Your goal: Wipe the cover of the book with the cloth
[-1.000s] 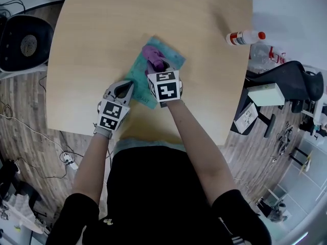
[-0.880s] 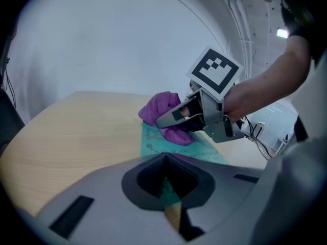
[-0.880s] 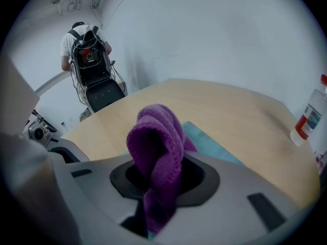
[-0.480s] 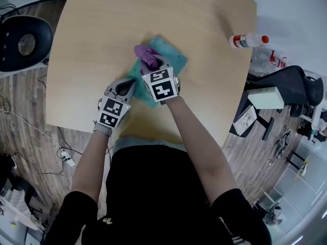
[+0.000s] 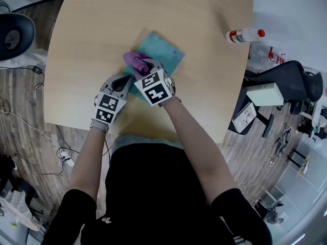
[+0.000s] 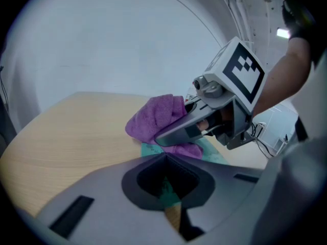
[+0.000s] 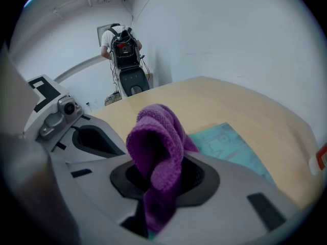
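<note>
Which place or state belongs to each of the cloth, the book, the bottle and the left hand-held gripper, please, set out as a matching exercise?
Things:
1. purple cloth
2. teal book
3. red-capped bottle
4. left hand-held gripper

Places or states:
A. lying on its side near the right edge of the wooden table
B. clamped in the right hand-held gripper
C. flat on the table, partly under the cloth
D. jaws together, at the book's near corner

Pairs: 1-B, 2-C, 3-A, 4-D

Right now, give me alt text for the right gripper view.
A purple cloth, clamped by the right hand-held gripper, stands bunched in the centre foreground. Just behind it on the right, a teal book lies flat on the wooden table; the left hand-held gripper shows at the left.
</note>
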### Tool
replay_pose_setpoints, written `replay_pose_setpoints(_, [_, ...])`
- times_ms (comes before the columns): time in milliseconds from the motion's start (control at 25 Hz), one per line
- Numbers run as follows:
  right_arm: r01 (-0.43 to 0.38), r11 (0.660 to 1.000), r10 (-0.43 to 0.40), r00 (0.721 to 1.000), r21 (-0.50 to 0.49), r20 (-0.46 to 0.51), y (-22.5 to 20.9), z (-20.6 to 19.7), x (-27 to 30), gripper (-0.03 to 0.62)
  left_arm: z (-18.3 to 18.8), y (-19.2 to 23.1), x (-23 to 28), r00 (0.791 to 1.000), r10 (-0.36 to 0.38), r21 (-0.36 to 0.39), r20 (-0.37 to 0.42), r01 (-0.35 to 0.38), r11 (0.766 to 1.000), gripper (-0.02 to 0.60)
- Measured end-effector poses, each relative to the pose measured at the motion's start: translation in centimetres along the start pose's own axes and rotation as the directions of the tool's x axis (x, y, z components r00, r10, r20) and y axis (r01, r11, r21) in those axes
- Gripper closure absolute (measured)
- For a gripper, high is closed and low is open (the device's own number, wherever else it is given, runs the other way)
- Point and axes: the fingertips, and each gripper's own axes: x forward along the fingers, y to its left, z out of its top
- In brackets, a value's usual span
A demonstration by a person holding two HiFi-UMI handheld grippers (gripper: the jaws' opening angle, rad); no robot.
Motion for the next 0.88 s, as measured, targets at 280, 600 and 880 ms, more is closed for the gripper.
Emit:
replay_pose_setpoints(280, [-0.010,1.000,0.010,1.000,-0.008,-0.015,0.6,-1.7,-1.2,0.477,0.0,0.0,0.0,1.000,0.016,0.010,0.003,-0.016,1.000,0.561])
replay_pose_setpoints(600, [-0.003,0.999,0.004,1.000,0.048,-0.020,-0.6,-4.1,-3.3,0.479,0.1,0.1,0.0,0.999,0.032,0.016,0.006,-0.033,0.999,0.561])
replay_pose_setpoints(880, [0.056,0.992,-0.052,0.998,0.115,-0.038,-2.8,-6.3,-5.5,0.480,0.1,0.2,0.0,0.999,0.053,0.028,0.009,-0.053,0.998,0.561])
